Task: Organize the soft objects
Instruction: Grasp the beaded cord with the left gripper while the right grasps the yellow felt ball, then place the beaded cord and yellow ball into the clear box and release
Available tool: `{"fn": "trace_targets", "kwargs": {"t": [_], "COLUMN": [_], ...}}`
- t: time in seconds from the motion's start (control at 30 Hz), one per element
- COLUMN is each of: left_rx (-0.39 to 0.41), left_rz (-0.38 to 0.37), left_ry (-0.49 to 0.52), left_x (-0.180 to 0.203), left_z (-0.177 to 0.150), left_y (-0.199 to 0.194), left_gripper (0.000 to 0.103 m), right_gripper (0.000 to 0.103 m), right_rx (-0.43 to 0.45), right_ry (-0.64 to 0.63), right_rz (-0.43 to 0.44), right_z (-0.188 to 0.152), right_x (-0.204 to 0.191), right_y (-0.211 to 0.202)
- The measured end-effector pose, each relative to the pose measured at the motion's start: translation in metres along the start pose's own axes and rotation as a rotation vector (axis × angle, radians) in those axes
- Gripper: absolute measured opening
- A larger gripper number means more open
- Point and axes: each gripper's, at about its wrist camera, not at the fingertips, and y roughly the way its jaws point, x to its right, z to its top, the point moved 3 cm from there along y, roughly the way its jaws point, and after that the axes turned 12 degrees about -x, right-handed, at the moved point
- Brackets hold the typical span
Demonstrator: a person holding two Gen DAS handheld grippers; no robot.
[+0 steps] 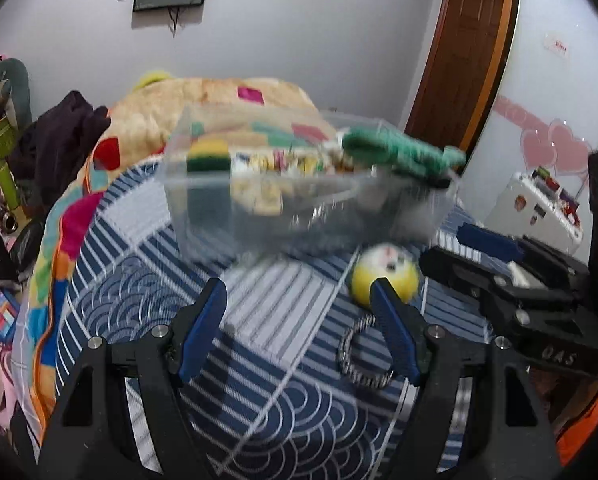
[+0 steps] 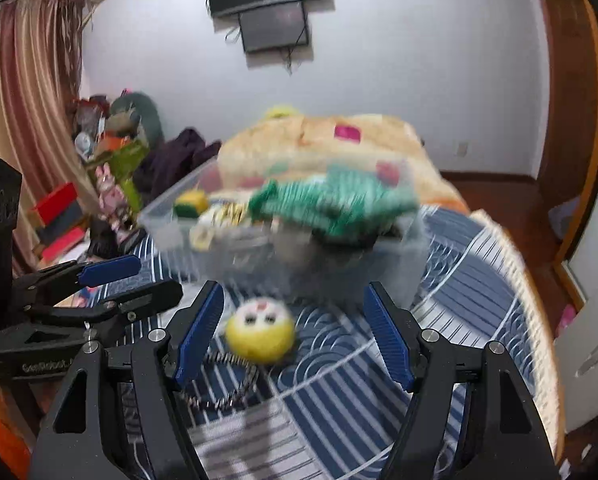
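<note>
Motion blur smears the clear plastic box [image 1: 299,200] in both views, so the small pale things [image 1: 283,162] heaped inside it cannot be named. The green cloth [image 1: 403,150] on its rim is streaked, and the dark item beneath it stays unclear. The face on the yellow ball [image 2: 261,330] is soft and hard to read. The left tool's right finger [image 1: 395,328] covers part of the ball and of the black-and-white ring [image 1: 359,356]. In the right wrist view the ring is partly behind a finger [image 2: 199,332].

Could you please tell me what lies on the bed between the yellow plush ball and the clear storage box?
Only bare striped bedspread lies between the yellow plush ball and the clear box; the right wrist view shows it best.
</note>
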Motion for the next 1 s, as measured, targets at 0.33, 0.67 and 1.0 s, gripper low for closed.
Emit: {"fn": "trace_targets", "kwargs": {"t": [0.33,0.67,1.0], "left_rx": [-0.067,-0.055,-0.021], "left_rz": [-0.015,-0.006,0.002], "left_ry": [0.022,0.09,0.059], "left_x": [0.008,0.022,0.015], "left_z": [-0.026,-0.03,-0.027], "left_y": [0.017,0.019,0.008], "left_gripper": [0.054,0.011,0.006], "right_gripper": [0.056,0.036,0.035], "right_rx": [-0.099,-0.128,-0.052], "right_ry": [-0.014,-0.038,0.003], "right_rz": [0.063,0.102,0.094], "right_z": [-0.01,-0.016,-0.01], "right_x": [-0.007,-0.014,0.001], "right_y": [0.025,0.032,0.01]}}
